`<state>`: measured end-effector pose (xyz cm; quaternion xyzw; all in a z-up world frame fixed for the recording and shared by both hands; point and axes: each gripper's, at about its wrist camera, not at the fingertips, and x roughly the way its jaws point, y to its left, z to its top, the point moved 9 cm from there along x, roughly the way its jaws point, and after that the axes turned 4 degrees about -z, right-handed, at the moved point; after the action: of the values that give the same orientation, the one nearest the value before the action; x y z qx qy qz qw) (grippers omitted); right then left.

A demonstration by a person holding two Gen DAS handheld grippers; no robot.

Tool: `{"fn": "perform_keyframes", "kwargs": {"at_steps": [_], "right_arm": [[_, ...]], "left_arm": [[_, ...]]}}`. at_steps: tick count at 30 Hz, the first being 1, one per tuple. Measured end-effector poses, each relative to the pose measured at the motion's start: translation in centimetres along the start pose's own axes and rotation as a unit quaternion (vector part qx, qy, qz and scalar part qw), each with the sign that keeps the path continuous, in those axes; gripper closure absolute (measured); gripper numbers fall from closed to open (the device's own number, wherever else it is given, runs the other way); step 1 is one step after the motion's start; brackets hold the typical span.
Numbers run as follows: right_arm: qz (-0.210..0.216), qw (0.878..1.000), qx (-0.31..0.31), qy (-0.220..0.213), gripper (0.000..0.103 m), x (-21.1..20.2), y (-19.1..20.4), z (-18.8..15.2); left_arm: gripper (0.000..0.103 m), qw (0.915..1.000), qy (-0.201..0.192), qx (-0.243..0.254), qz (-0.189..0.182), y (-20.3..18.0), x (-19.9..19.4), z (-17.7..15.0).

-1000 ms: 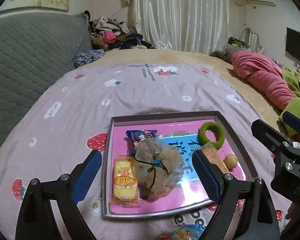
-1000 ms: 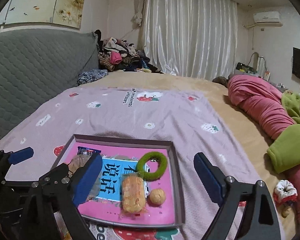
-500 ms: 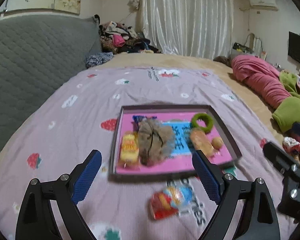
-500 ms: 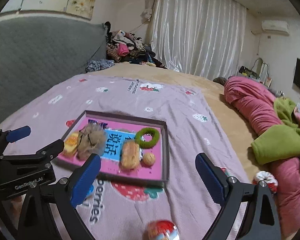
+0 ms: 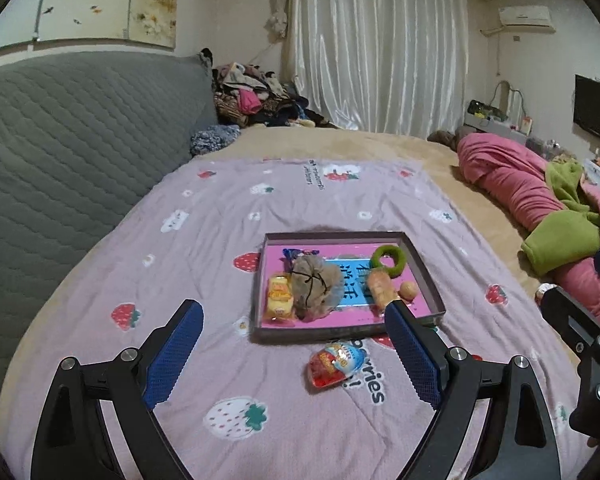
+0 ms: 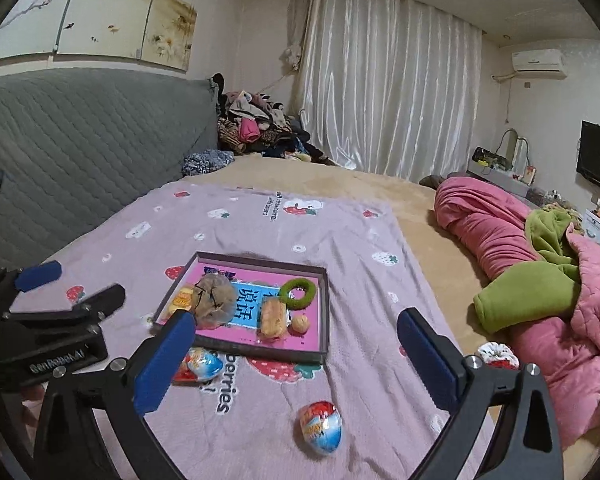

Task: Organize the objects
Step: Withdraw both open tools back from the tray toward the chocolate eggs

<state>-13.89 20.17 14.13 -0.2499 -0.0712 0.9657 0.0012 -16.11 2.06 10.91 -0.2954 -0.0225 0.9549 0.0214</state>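
Nearest me, my right gripper [image 6: 296, 360] has nothing between its pads and its jaws are opening. Just in front of it, slightly right of centre on the strawberry blanket [image 6: 260, 232], lies a toy egg [image 6: 320, 426], its long axis roughly upright in that view. My left gripper [image 5: 294, 354] also stands released and empty; a second egg-shaped packet [image 5: 336, 364] lies just beyond it, leaning left to right, touching or nearly touching the near wall of the shallow box [image 5: 340, 334]. I judge each hand is nearer its own egg. Farther on, the box already holds a green ring [image 5: 388, 261], snacks and a netted bundle [image 5: 316, 288].
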Motion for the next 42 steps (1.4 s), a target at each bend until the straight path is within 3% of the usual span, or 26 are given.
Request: {"fn": "perform_keyframes", "kwargs": {"at_steps": [9,20,42], "right_arm": [[0.014,0.999,-0.017,-0.023,0.001,-5.6,1.0,1.4],[0.014,1.000,-0.017,-0.022,0.001,-9.1,0.3,0.3],[0.018,1.000,-0.012,0.016,0.001,-9.5,-0.4,-6.1]], "left_arm": [[0.010,0.9999,-0.011,0.000,-0.002,1.1,-5.8,-0.2],[0.010,0.9994,-0.019,0.027,-0.004,-0.4,-10.0,-1.1],[0.010,0.9988,0.019,0.043,-0.015,-3.1,-10.6,-6.7]]}}
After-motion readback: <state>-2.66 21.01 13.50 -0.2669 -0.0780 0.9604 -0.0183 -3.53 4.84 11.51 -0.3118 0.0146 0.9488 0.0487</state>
